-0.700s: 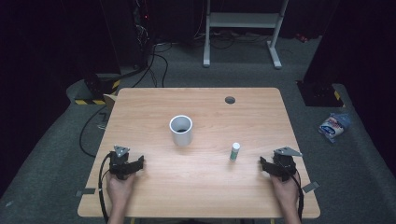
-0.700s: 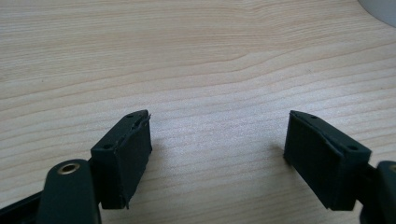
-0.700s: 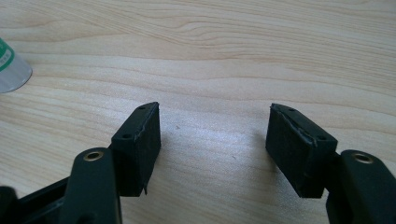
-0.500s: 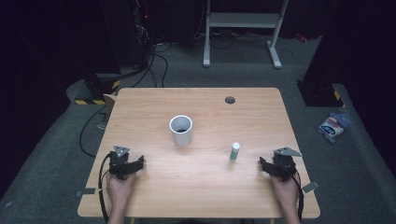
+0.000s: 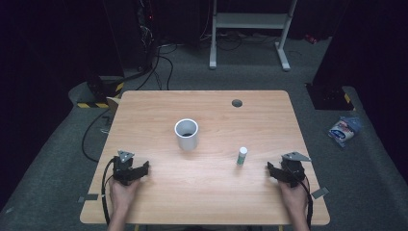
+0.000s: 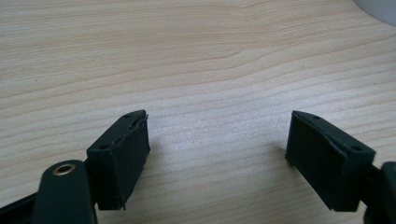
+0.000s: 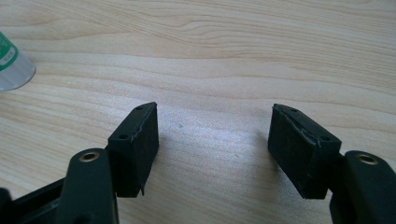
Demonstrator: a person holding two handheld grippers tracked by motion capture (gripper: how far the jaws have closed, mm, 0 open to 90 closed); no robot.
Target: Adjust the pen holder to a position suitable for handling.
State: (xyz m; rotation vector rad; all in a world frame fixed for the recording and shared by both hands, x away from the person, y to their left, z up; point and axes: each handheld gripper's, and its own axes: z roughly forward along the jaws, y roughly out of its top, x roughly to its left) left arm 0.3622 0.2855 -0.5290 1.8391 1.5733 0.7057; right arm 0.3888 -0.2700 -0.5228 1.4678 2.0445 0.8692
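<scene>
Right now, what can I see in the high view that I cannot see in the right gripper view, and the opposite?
The high view alone shows the white cup, the left gripper, both hands and the whole table. The right gripper view alone shows the right gripper up close: open jaws with bare wood between them. Both show the small white bottle with a green label and the wooden tabletop.

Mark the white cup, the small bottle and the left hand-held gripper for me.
white cup (image 5: 186, 140): high view, on its outer wall.
small bottle (image 5: 242, 156): high view, mid-body, standing upright.
left hand-held gripper (image 5: 144, 168): high view, between its open jaws' tips.
</scene>
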